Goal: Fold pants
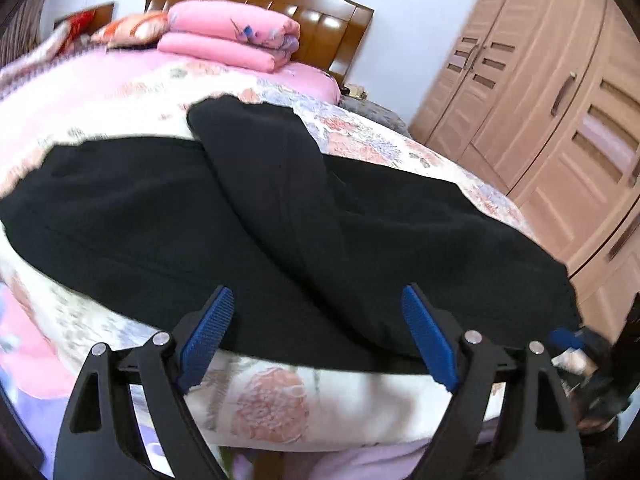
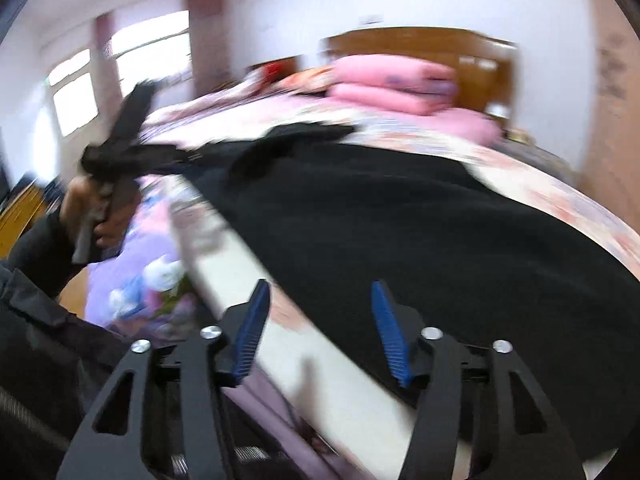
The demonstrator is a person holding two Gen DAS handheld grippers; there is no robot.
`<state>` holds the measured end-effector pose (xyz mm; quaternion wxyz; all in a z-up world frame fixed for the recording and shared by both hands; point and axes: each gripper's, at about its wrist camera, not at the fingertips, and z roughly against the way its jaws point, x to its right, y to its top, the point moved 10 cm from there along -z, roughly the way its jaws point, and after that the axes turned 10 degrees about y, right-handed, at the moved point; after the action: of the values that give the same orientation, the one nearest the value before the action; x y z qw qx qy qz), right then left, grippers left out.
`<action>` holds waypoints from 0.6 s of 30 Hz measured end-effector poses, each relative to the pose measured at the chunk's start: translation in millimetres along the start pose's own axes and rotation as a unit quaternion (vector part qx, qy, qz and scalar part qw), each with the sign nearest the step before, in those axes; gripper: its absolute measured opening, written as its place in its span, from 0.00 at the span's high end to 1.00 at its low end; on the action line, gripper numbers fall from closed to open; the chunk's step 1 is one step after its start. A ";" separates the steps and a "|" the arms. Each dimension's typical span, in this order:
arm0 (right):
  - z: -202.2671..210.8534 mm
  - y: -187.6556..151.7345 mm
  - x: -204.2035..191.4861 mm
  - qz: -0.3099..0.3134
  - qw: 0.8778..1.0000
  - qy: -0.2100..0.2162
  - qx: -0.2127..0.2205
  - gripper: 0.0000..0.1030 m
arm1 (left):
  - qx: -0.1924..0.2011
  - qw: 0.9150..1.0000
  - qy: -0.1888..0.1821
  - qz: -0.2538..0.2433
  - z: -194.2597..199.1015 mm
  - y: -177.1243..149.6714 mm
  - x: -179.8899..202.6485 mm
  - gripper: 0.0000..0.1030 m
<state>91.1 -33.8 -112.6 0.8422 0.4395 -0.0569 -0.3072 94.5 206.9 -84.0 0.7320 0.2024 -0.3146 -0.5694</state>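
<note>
Pants [image 1: 280,208], black, lie spread across the floral bed [image 1: 120,92], one leg folded over. Left tool [image 1: 318,332] and right tool [image 2: 320,328] hover at the near edge, both spread wide, holding nothing.

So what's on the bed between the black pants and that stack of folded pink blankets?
Only bare floral bedspread, seen in the left wrist view: the black pants end short of the pink blankets, nothing between.
</note>
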 end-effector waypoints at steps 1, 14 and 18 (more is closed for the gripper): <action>-13.8 4.7 -4.9 0.011 1.000 0.012 -0.010 0.55 | -0.003 1.000 -0.007 -0.001 -4.8 1.0 5.5 0.17; -92.7 23.6 -27.1 0.073 0.995 0.023 -0.060 0.79 | -0.027 1.000 -0.004 -0.016 -30.6 -0.2 10.3 0.82; -88.7 24.2 -31.5 0.082 0.995 0.023 -0.048 0.88 | -0.012 1.000 0.002 -0.025 -24.2 2.0 12.5 0.84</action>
<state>109.5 56.9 -142.2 0.8859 0.3992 -0.0584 -0.2290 114.6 193.9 -97.3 0.7206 0.2022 -0.3012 -0.5908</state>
